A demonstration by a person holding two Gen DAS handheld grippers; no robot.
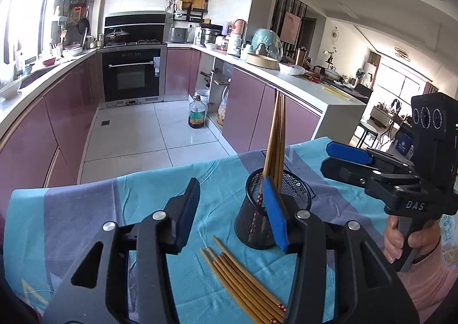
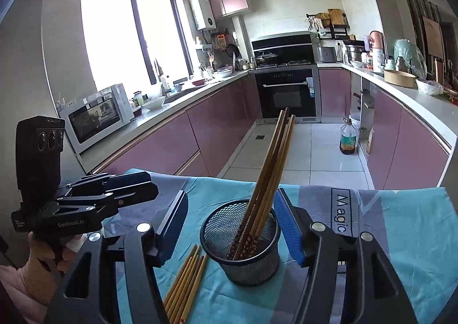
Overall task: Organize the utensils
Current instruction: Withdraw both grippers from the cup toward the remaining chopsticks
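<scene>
A black mesh cup (image 1: 264, 218) stands on the blue cloth and holds several wooden chopsticks (image 1: 275, 140) leaning upright. Several more chopsticks (image 1: 243, 281) lie flat on the cloth in front of it. My left gripper (image 1: 232, 212) is open and empty, above the loose chopsticks, left of the cup. In the right wrist view the cup (image 2: 243, 249) with its chopsticks (image 2: 272, 163) sits between the fingers of my open, empty right gripper (image 2: 232, 226); loose chopsticks (image 2: 186, 286) lie at its left. The right gripper (image 1: 347, 159) also shows in the left wrist view, the left gripper (image 2: 137, 188) in the right.
The table has a blue and grey cloth (image 1: 86, 209); its far edge drops to the tiled kitchen floor (image 1: 160, 129). An oil bottle (image 1: 196, 113) stands on the floor. Purple cabinets (image 2: 177, 146) and an oven (image 2: 287, 93) lie beyond.
</scene>
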